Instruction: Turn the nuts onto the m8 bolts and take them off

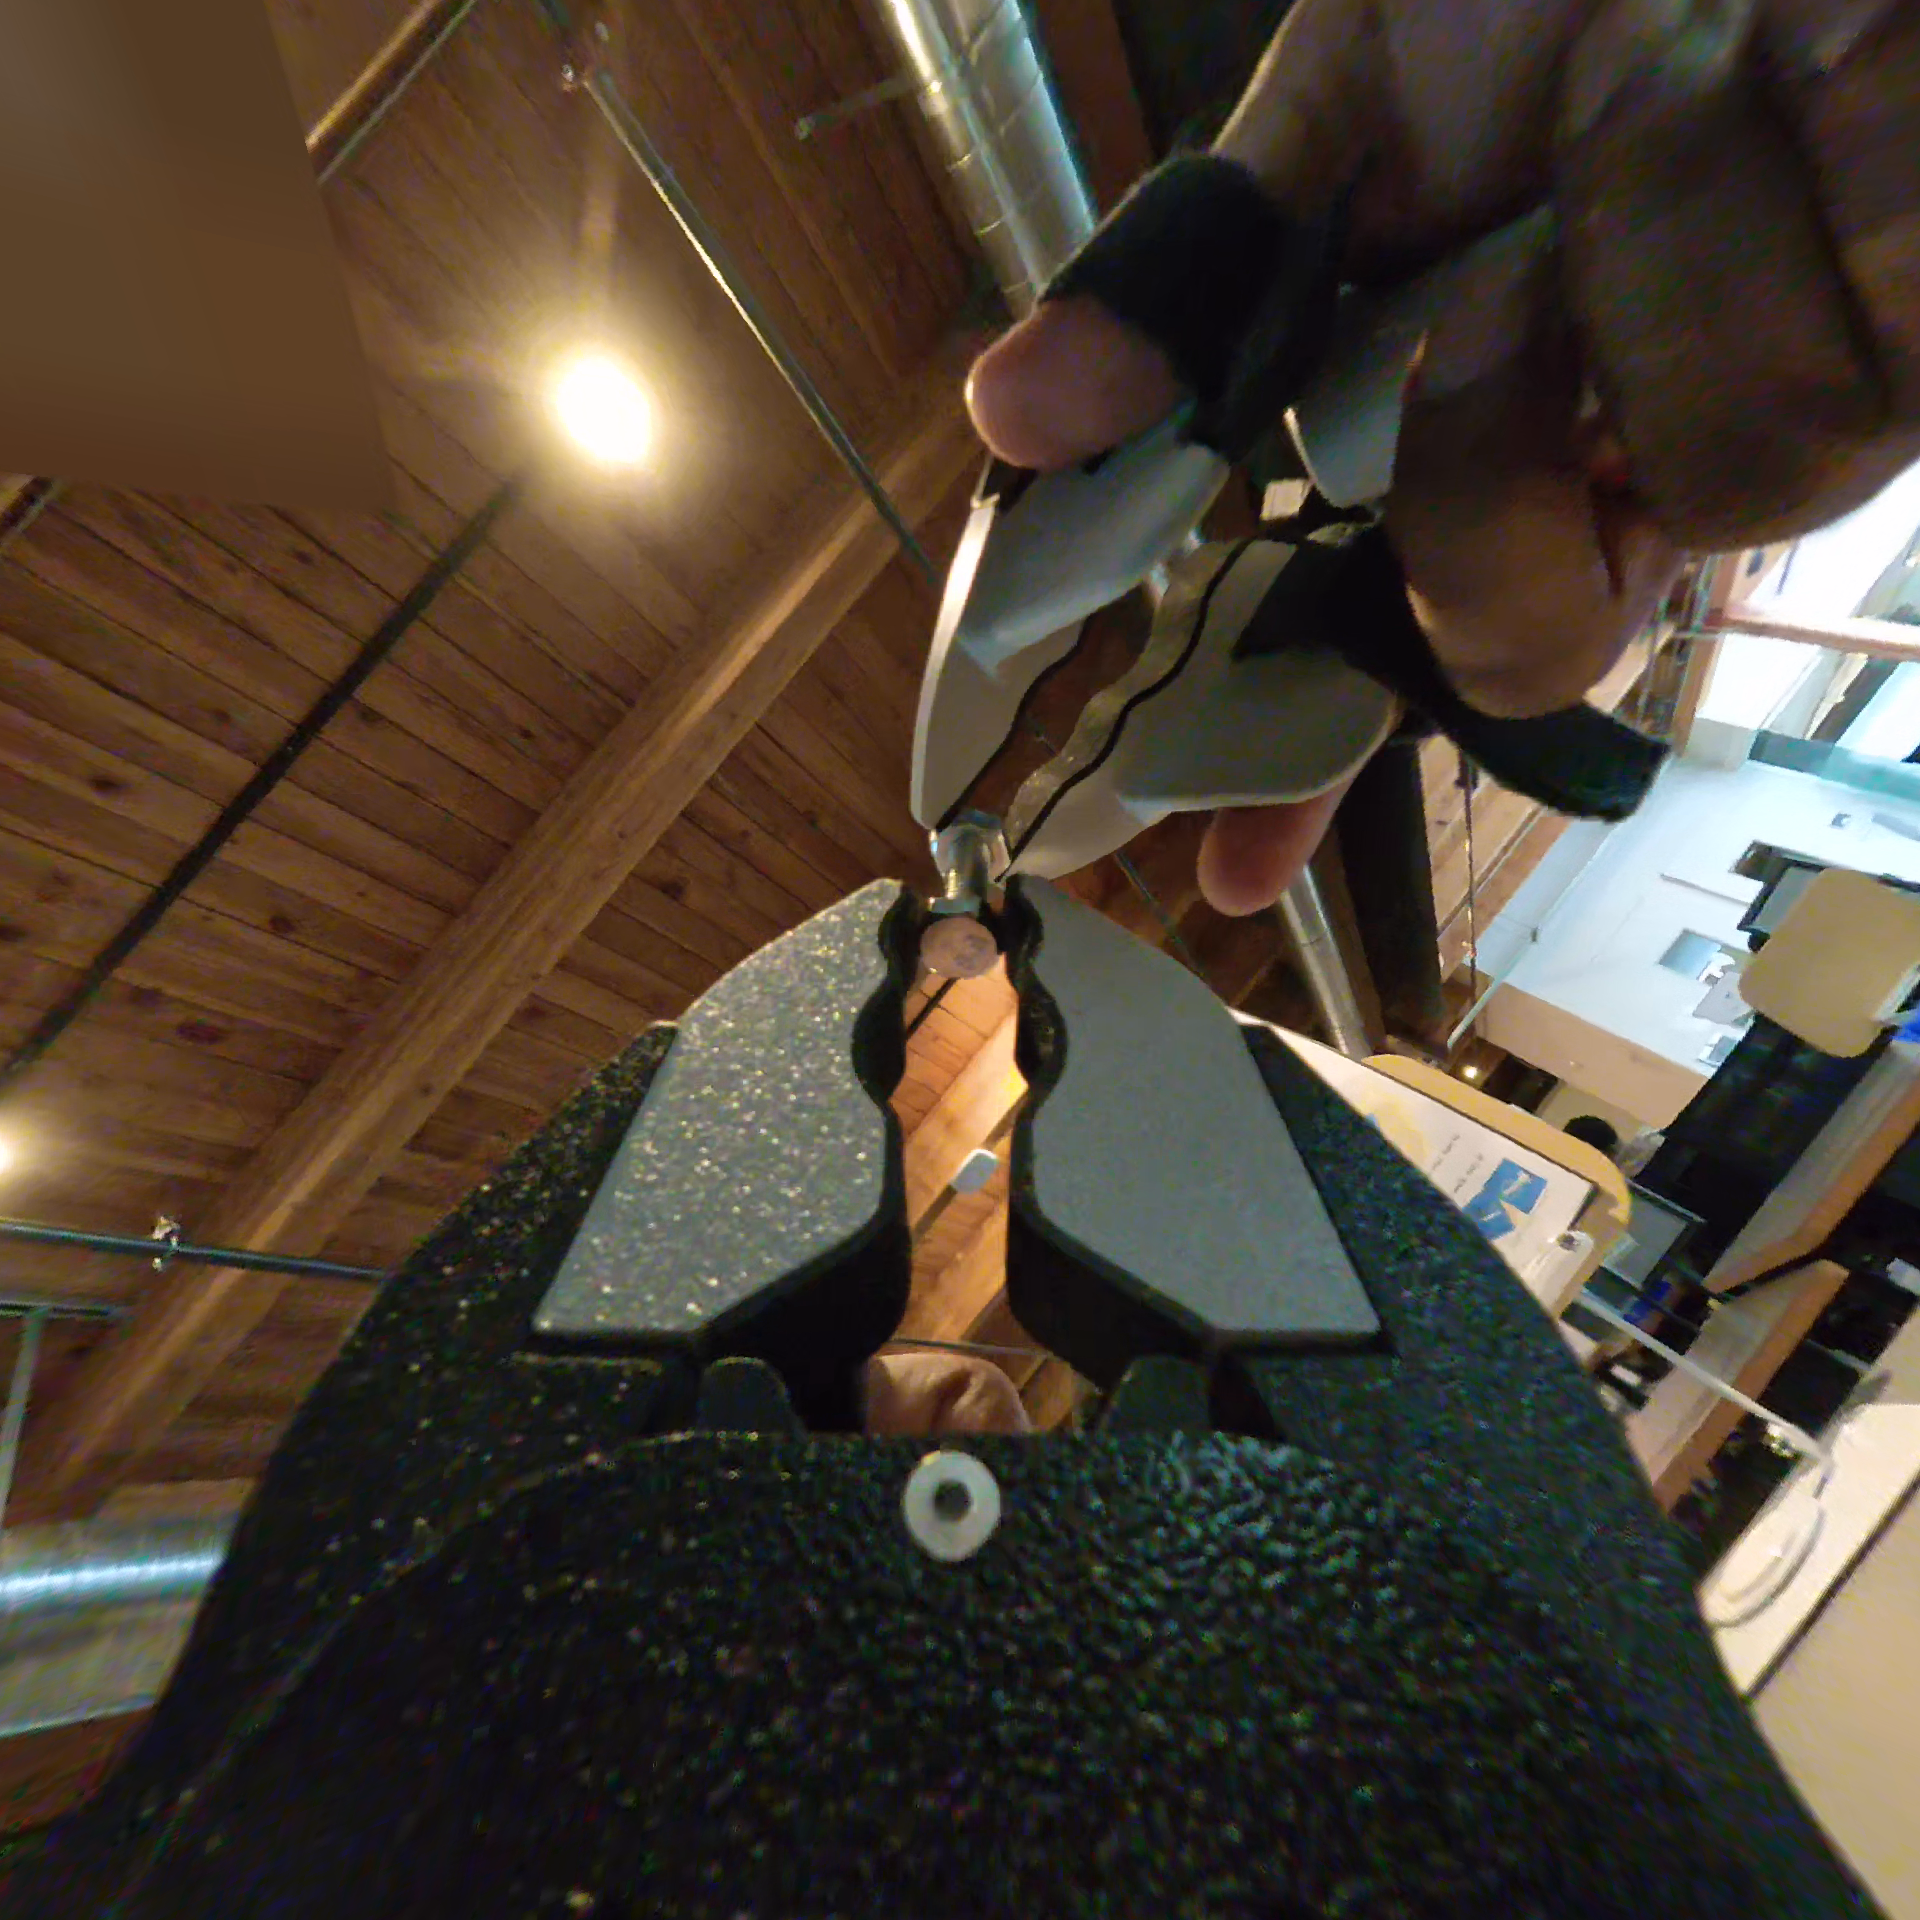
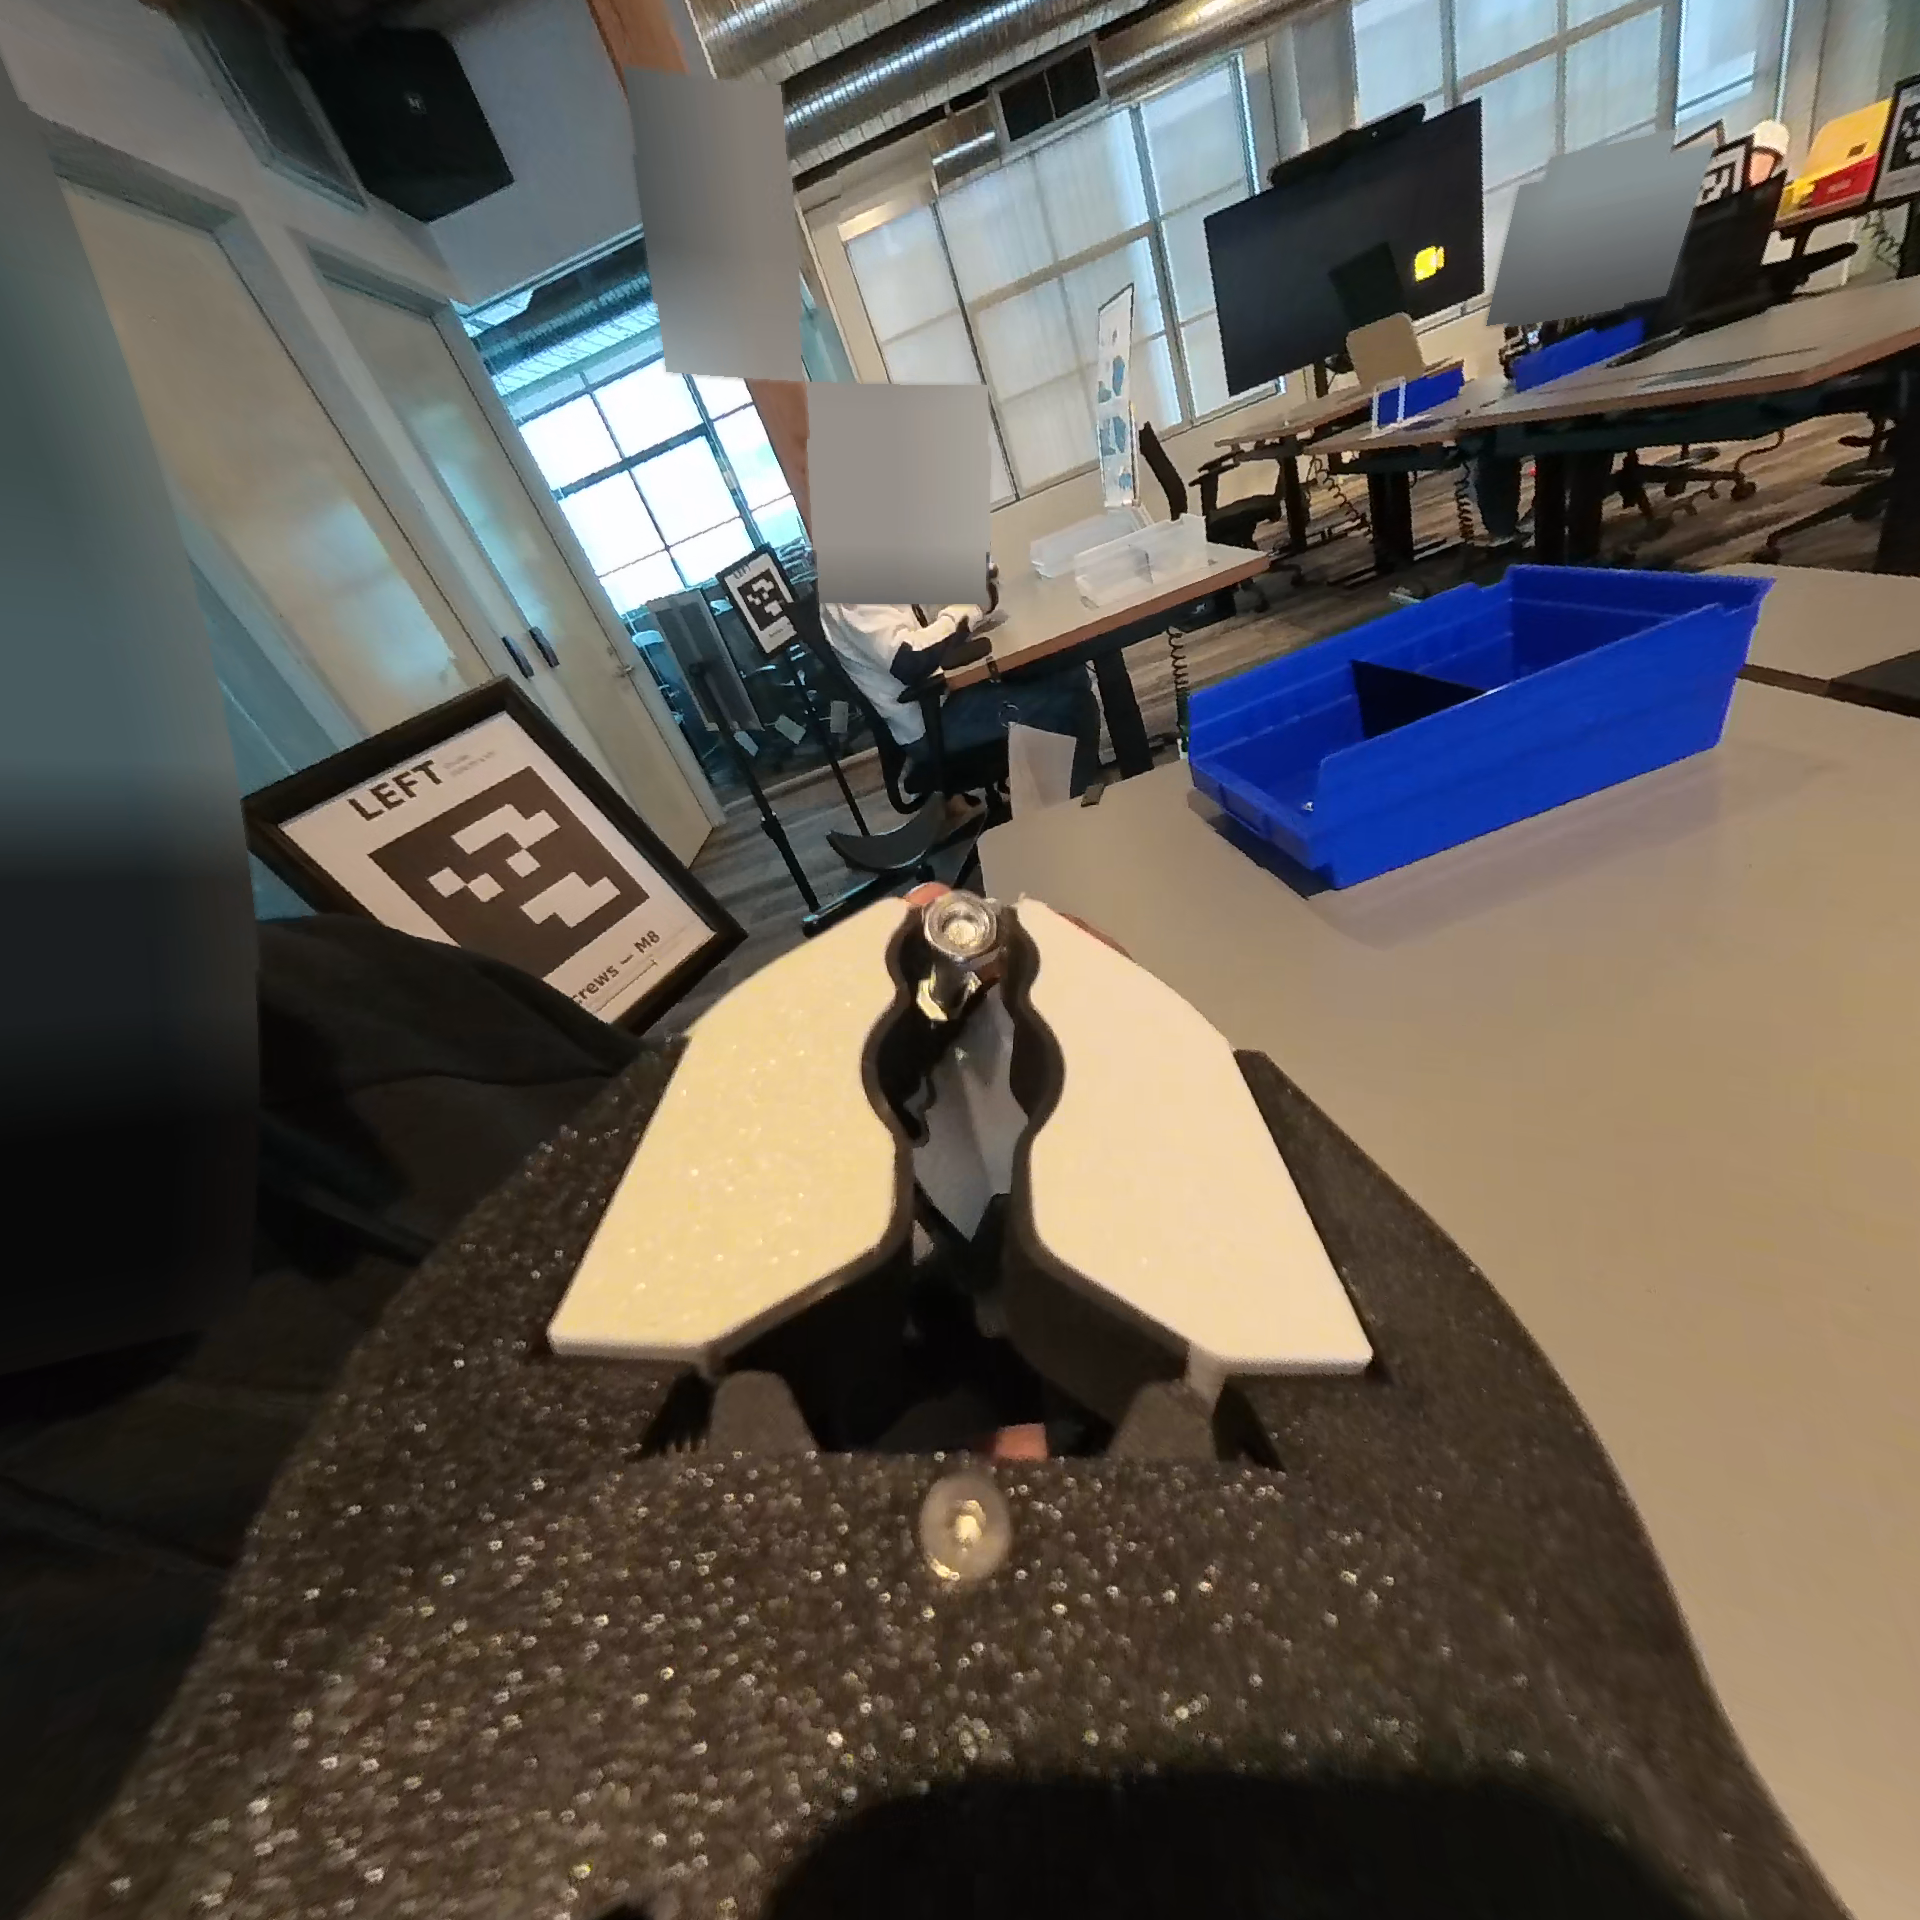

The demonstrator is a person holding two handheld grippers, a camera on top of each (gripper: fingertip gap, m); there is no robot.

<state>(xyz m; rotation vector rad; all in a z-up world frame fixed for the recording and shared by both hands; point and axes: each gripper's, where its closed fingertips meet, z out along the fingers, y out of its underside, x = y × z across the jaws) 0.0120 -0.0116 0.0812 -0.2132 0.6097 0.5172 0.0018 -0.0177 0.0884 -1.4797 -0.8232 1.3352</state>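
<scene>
In the left wrist view my left gripper (image 1: 961, 914) points up toward the ceiling, shut on the round head of a steel bolt (image 1: 961, 948). The right gripper (image 1: 971, 826), held by a hand (image 1: 1558, 312), comes down from above, its tips closed on the nut (image 1: 966, 840) on the bolt's shank. In the right wrist view my right gripper (image 2: 961, 920) is shut on the shiny nut (image 2: 961, 923). The threaded shank (image 2: 940, 987) runs down from it to the left gripper's grey fingers (image 2: 971, 1122), seen through the gap.
A blue divided bin (image 2: 1475, 717) stands on the grey table (image 2: 1455, 1195) to the right. A framed marker sign (image 2: 499, 862) leans at the left. A seated person (image 2: 904, 665) is at a far desk. A ceiling lamp (image 1: 603, 410) glows overhead.
</scene>
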